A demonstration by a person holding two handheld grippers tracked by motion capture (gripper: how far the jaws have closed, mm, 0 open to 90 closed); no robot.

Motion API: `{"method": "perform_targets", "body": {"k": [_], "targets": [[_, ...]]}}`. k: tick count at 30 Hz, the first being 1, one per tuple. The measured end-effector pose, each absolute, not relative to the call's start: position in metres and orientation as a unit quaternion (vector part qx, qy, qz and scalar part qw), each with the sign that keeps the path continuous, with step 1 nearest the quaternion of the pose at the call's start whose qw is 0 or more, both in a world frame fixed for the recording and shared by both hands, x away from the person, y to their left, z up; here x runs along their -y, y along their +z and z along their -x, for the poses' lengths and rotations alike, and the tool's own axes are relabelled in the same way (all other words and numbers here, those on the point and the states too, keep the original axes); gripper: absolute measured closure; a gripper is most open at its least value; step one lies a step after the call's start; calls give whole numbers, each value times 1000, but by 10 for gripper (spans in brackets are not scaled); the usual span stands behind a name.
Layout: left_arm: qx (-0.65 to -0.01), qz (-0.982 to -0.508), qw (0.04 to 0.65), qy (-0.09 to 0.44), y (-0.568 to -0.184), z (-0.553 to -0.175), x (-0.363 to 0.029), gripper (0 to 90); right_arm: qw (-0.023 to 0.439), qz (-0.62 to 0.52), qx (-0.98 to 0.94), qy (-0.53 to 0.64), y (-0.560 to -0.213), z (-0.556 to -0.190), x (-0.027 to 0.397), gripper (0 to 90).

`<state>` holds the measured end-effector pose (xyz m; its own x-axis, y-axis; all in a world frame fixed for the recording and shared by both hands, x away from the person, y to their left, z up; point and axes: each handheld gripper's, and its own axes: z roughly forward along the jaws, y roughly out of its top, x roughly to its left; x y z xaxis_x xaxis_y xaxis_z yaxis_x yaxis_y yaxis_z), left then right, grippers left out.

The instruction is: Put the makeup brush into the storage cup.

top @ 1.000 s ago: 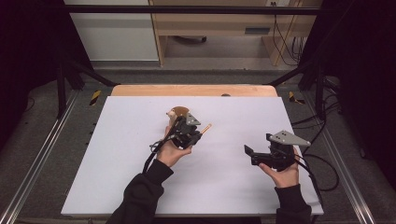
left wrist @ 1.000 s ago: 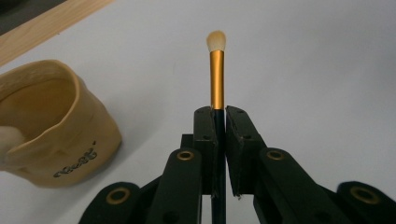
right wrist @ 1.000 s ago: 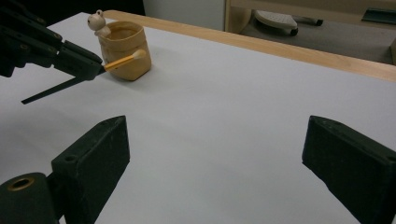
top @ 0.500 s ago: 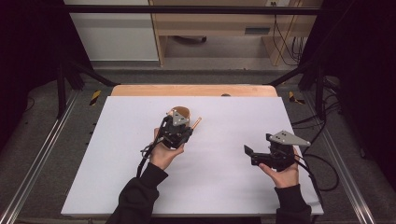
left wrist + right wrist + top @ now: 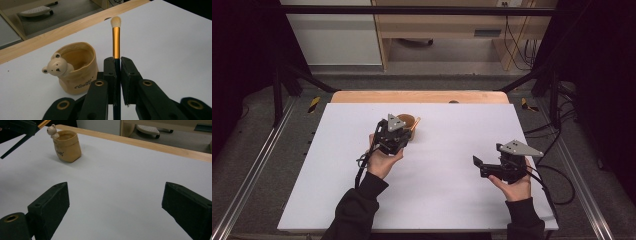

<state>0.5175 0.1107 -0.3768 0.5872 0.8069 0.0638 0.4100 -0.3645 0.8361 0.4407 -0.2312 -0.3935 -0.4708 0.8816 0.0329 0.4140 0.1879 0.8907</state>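
Brush (image 5: 116, 37) clamped in left gripper (image 5: 116, 65) fingers (right gripper (image 5: 113, 202) fingers spread wide).

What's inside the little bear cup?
The bear cup looks empty where its inner wall shows. Its rim hides the bottom. The brush is outside, held in the left gripper.

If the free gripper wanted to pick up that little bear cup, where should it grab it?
Probably by the rim of the bear cup, one jaw inside the open mouth and one outside the wall, coming down from above. It stands upright and open-topped. Choose the rim away from the bear figure, which bulges there. The right gripper is open and free.
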Motion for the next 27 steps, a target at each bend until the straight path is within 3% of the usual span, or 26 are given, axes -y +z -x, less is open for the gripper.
{"method": "perform_targets", "body": {"k": [27], "targets": [[-400,-752,448,272,-358,-537,-107,823,257,-447,-723,460,-392,-440,233,75]]}}
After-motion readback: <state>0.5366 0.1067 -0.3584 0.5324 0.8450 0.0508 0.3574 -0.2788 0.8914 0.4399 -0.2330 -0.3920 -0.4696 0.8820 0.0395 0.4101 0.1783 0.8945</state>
